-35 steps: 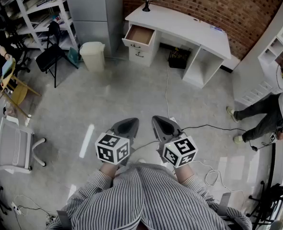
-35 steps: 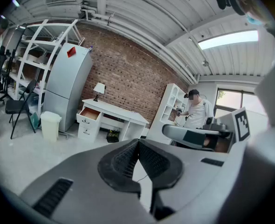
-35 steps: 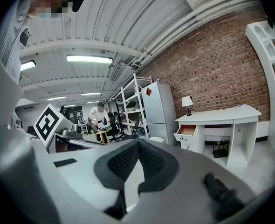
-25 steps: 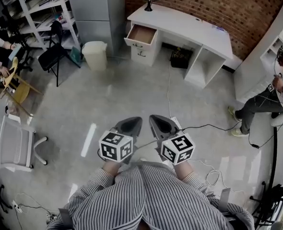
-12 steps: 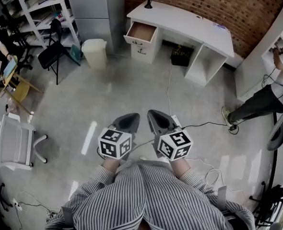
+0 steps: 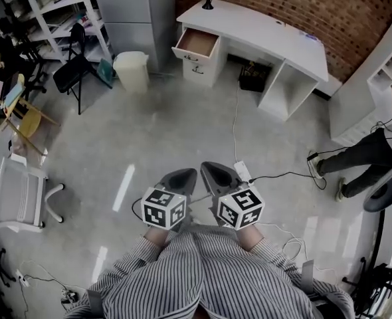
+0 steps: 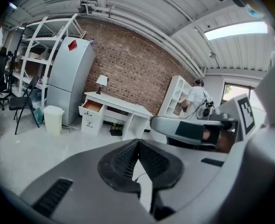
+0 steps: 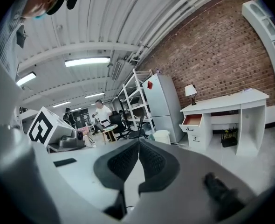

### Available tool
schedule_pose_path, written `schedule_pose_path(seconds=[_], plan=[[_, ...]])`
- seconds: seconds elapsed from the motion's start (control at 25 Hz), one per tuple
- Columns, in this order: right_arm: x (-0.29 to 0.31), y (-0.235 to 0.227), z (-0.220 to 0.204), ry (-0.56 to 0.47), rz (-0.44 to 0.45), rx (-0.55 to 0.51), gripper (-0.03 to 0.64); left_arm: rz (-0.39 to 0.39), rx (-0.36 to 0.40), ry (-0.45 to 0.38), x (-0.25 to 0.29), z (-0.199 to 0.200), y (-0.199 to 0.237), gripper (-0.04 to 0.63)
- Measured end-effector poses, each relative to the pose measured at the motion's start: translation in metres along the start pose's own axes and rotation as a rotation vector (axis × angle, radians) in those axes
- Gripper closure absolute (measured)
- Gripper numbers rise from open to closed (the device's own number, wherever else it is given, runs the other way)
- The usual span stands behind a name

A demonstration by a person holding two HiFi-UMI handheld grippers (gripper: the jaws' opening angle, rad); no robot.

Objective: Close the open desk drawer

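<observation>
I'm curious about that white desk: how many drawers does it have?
2, in the white desk: an open top drawer with a brown inside, and a closed white drawer right below it.

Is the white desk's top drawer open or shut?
Open: the white desk's top drawer juts forward, its brown inside showing.

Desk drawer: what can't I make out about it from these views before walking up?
- Open drawer: too small in every view to tell whether anything lies inside, or its handle's shape.
- Desk knee space: head view, shadowed by the top; the cable's far end is lost there.
- Person's feet: head view, hidden by left tool, right tool and striped shirt.
</observation>
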State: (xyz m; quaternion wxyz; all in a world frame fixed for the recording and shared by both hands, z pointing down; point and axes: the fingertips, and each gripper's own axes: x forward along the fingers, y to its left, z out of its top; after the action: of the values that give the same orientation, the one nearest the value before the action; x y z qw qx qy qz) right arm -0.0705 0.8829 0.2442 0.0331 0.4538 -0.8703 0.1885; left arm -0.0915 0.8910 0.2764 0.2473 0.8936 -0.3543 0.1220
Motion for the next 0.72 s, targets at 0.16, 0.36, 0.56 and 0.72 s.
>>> schedule_pose_path(seconds=[0.16, 0.36, 0.56, 0.72], plan=[[0.011, -0.016, 0.003, 0.002, -0.004, 0.023, 0.600, 0.006, -0.005, 0.006, 0.012, 0.005, 0.009, 0.583], [0.041, -0.040, 0.012, 0.001, -0.012, 0.025, 0.600, 0.007, 0.007, 0.004, 0.038, 0.023, 0.036, 0.583], [0.087, -0.068, 0.022, 0.010, -0.031, 0.039, 0.600, 0.014, 0.002, 0.015, 0.067, 0.047, 0.079, 0.584], [0.135, -0.090, 0.043, 0.005, -0.048, 0.038, 0.600, 0.003, 0.015, 0.007, 0.092, 0.084, 0.121, 0.583]])
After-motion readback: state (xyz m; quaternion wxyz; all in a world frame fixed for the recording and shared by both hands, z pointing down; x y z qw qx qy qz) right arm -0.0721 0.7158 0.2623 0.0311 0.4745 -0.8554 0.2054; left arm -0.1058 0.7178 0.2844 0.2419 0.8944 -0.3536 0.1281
